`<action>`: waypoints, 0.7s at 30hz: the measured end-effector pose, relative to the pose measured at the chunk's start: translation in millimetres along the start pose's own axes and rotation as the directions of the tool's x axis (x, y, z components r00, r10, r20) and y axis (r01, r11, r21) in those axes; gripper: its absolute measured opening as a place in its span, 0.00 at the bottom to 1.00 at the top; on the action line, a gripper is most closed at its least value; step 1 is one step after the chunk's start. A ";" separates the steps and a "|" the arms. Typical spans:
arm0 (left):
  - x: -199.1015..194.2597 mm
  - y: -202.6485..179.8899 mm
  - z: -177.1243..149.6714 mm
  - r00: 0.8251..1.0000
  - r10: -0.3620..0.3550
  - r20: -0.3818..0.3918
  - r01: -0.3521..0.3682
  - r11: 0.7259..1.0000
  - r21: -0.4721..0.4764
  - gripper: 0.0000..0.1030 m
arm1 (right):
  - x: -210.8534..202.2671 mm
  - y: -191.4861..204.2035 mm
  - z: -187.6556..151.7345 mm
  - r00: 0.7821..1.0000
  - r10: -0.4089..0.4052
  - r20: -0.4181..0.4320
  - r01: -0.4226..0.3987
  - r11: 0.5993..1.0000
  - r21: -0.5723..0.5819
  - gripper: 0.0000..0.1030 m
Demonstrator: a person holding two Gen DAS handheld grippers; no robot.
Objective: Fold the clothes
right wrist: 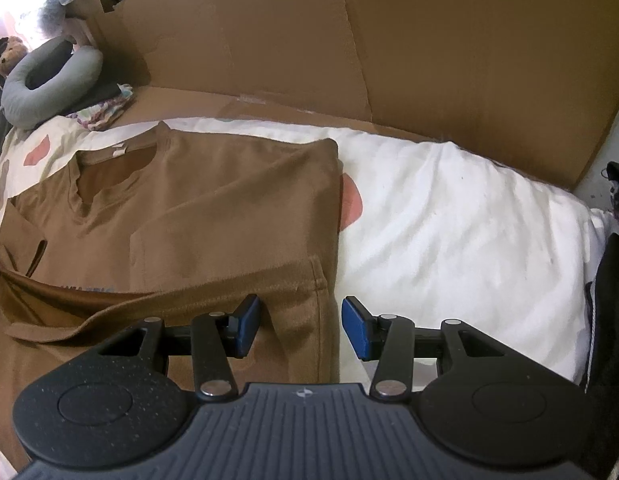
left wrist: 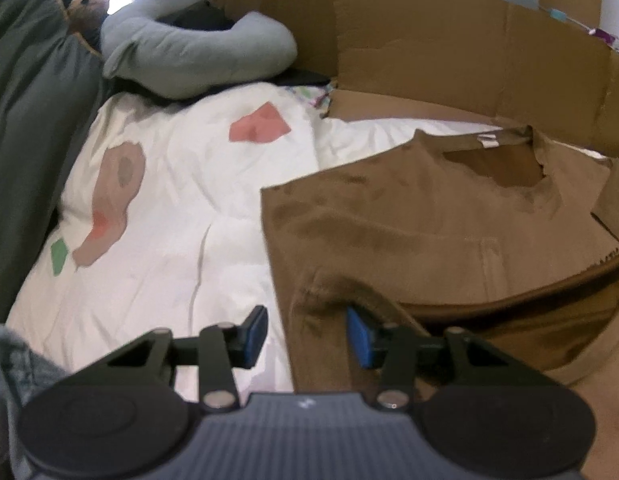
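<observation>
Brown t-shirt [right wrist: 213, 200] lies on the bed's white duvet [right wrist: 449, 232], partly folded: both sides turned in so the left and right edges run straight, V-neck collar [right wrist: 109, 168] at the far end with a small white label. Bottom hem is raised and pulled toward the collar, forming a curved fold across the near part of the shirt.

Left tool [left wrist: 307, 334] low over the near left part of the shirt, pointing toward the far end of the bed. Its blue-padded fingers stand well apart, nothing clamped. Left finger [left wrist: 255, 334] over bare duvet, right finger [left wrist: 359, 338] sits against the lifted brown fold; whether it touches the cloth or tucks under it, cannot tell.

Right tool [right wrist: 297, 326] low at the shirt's near right edge, also pointing far. Fingers spread wide, holding nothing. Left finger [right wrist: 247, 326] over the brown cloth near the hem corner, right finger [right wrist: 355, 328] over white duvet just right of the shirt edge. The shirt's side edge runs between the two fingers.

Duvet has pink, tan and green patches [left wrist: 261, 124] left of the shirt. Flattened cardboard [right wrist: 349, 48] stands along the far side of the bed. Grey curved pillow [left wrist: 197, 48] at far left, with a brown stuffed toy [left wrist: 85, 4] behind it. Dark green bedding [left wrist: 29, 120] along the left edge.
</observation>
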State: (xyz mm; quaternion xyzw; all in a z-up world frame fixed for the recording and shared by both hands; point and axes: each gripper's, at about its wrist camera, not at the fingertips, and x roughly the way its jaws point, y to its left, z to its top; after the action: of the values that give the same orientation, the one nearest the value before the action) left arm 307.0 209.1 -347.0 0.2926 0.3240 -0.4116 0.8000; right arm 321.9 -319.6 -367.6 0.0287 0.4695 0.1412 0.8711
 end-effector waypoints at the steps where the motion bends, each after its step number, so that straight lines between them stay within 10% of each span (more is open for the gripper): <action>1: 1.8 -1.6 1.3 1.000 -0.001 0.003 0.001 1.000 0.009 0.46 | 1.0 0.1 0.7 1.000 -0.001 -0.001 0.001 1.000 0.000 0.49; 21: 3.1 -10.6 4.0 0.999 0.018 0.032 -0.018 1.000 -0.003 0.10 | 4.1 -3.4 3.1 1.000 0.000 0.016 0.000 1.000 -0.009 0.24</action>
State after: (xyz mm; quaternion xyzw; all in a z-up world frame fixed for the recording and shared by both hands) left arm 300.5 199.5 -348.9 0.2878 0.3093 -0.4086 0.8090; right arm 327.3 -321.5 -369.8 0.0260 0.4618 0.1431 0.8750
